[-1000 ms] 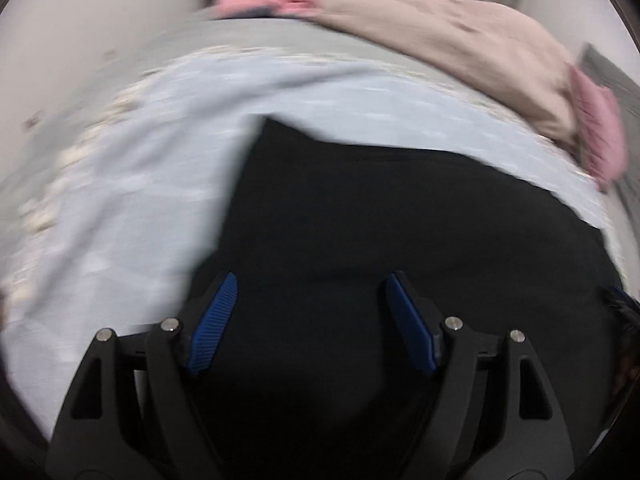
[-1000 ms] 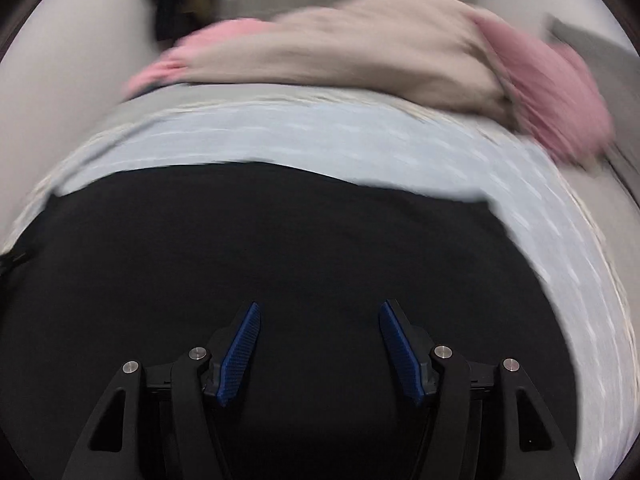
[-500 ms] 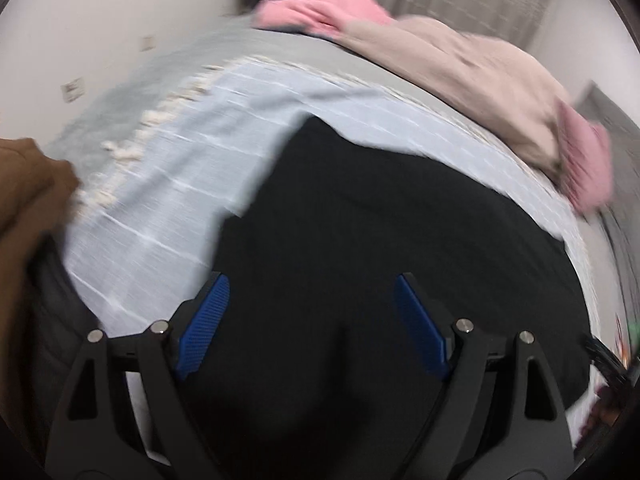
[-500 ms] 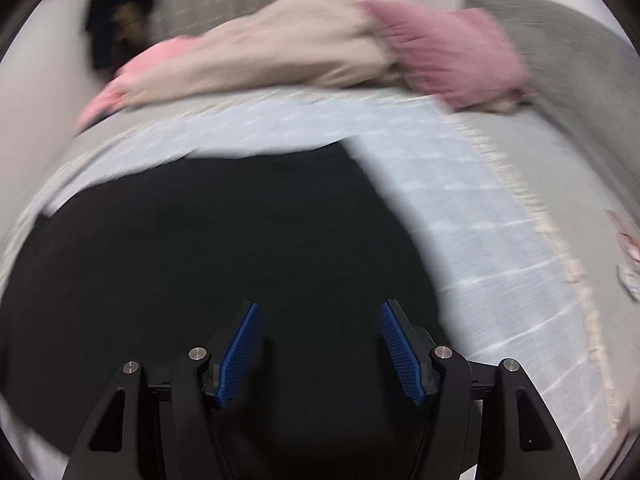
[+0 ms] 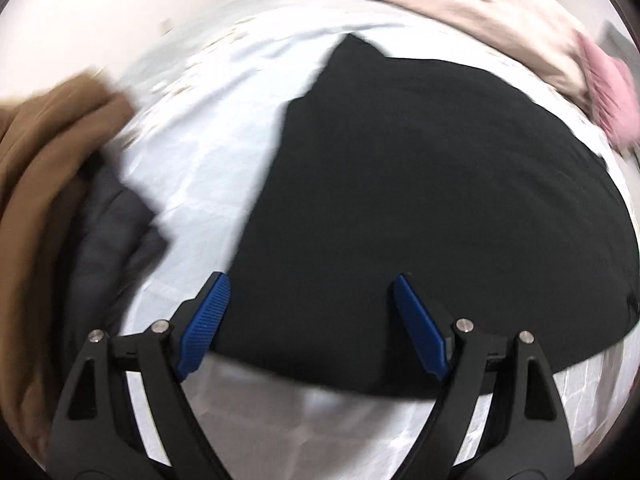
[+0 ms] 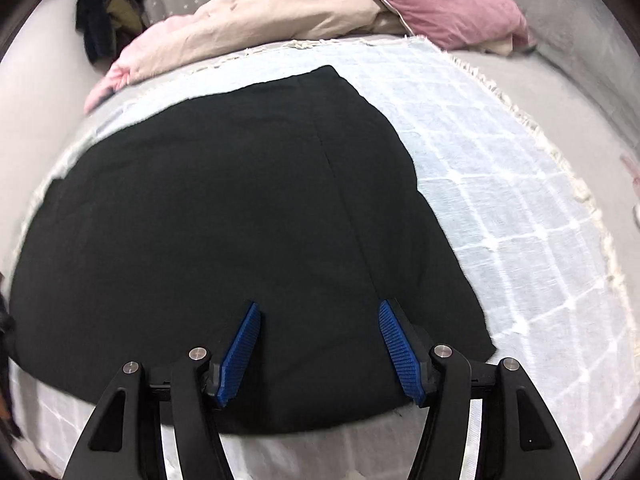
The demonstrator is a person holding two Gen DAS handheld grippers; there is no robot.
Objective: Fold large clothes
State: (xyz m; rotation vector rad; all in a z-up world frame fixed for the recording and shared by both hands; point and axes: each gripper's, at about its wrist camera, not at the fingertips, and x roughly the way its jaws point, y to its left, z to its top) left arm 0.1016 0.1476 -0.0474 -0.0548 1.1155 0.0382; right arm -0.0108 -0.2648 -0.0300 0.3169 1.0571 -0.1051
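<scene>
While hanging over the pale blue checked blanket (image 6: 520,208): black garment (image 6: 224,216) spread flat on that blanket, beige duvet (image 6: 288,12) at its far edge. Left gripper (image 5: 312,312) jaws apart, nothing pinched. Right gripper (image 6: 318,344) jaws apart above the garment's near hem, empty.

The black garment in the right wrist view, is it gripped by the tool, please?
No, the black garment lies flat on the blanket, and the right tool stands open above it.
</scene>
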